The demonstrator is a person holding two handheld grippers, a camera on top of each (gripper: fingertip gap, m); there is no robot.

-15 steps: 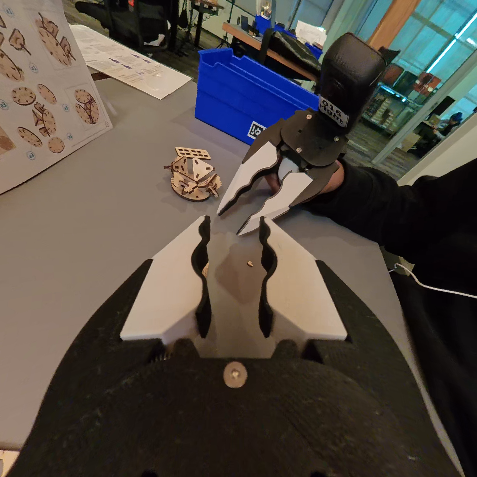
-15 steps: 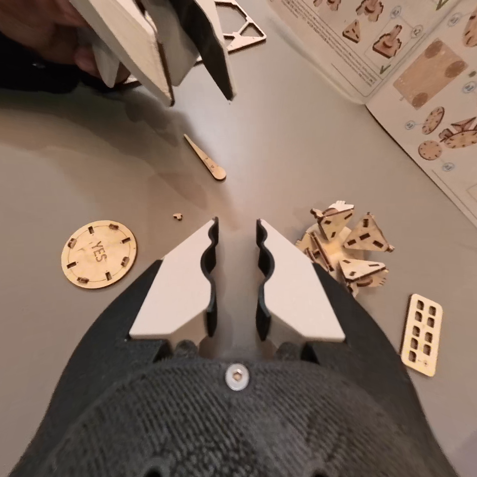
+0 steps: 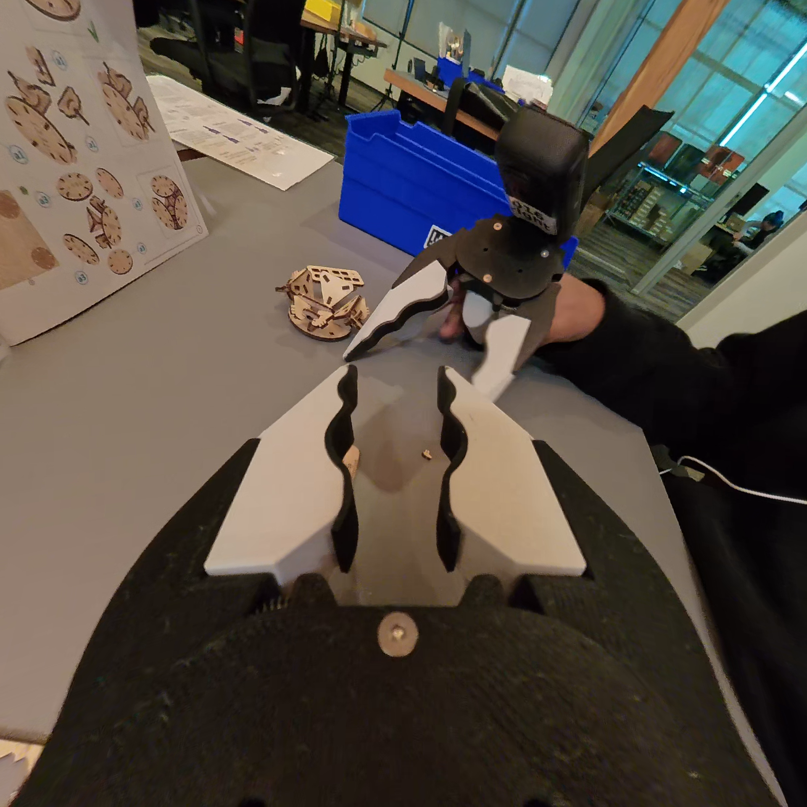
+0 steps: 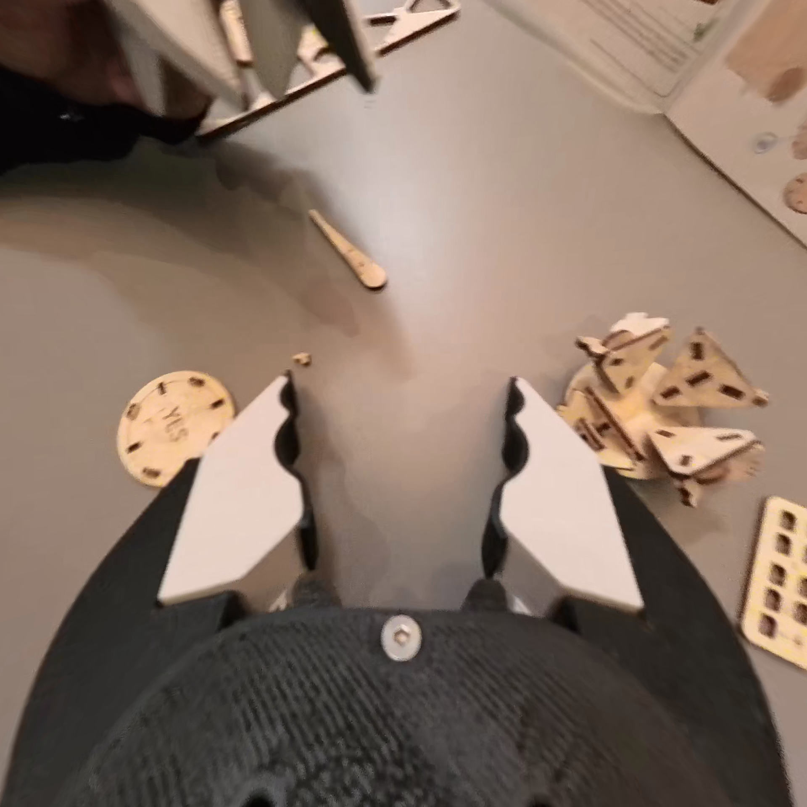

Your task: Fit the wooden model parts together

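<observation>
My left gripper (image 3: 396,371) is open and empty, low over the grey table (image 3: 131,415). A tiny wooden chip (image 3: 427,455) lies on the table between its fingers, and the end of a flat wooden stick (image 3: 351,463) peeks out by its left finger. My right gripper (image 4: 401,382) is wide open and empty; it faces the left one (image 3: 421,373). The stick (image 4: 349,251) and the chip (image 4: 302,359) lie ahead of it. A round slotted wooden disc (image 4: 174,425) lies by its left finger. A part-built wooden model (image 4: 655,410) sits by its right finger.
A slotted wooden plate (image 4: 781,581) lies at the right. A punched-out wooden sheet (image 4: 393,30) lies under the left gripper (image 4: 301,78). An instruction sheet (image 3: 87,153), a white paper (image 3: 244,135) and a blue bin (image 3: 415,187) stand farther back. A dark sleeve (image 3: 698,393) lies along the right. Left tips to right tips: about 10 cm. The slotted wooden plate (image 4: 781,581) is about 12 cm from my right fingertips and 20 cm from my left.
My right gripper's jaws have opened wide from nearly shut, with nothing between them. My left gripper has stayed open and has hardly moved.
</observation>
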